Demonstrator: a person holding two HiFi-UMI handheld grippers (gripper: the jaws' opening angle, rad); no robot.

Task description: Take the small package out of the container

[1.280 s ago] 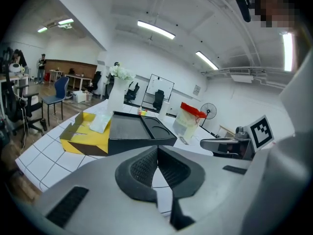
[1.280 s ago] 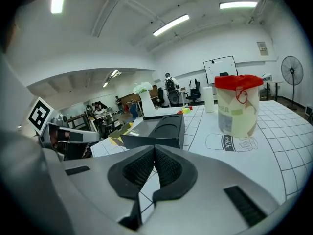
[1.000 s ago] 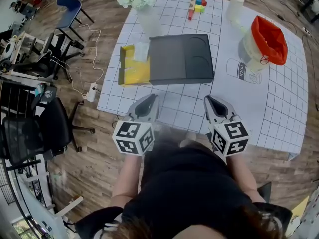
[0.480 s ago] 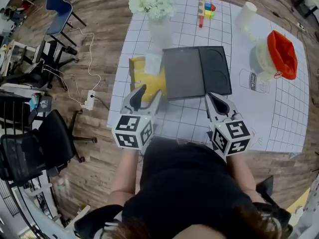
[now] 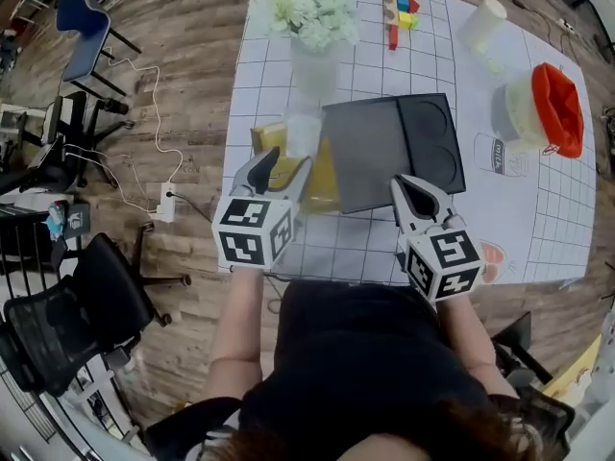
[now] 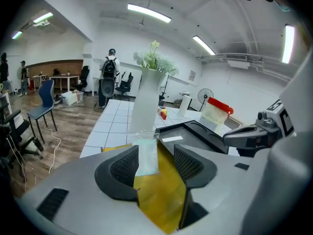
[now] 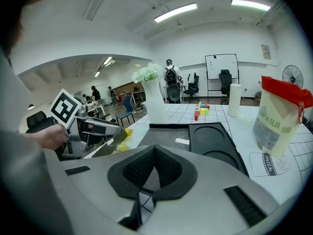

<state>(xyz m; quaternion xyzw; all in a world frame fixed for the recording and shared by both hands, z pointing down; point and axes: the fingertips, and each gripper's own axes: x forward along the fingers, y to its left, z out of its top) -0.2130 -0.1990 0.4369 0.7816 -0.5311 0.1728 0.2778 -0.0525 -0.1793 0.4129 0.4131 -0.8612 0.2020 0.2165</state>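
Presently left tongs (image 6: 156, 156) are opening, small package (image 6: 145, 151) between them.

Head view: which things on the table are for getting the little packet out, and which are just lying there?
For the job:
- small package, clear, standing up
- yellow container that holds it

Just lying about:
- black tray
- vase of white flowers
- coloured blocks
- jar with a red top
- white cylinder
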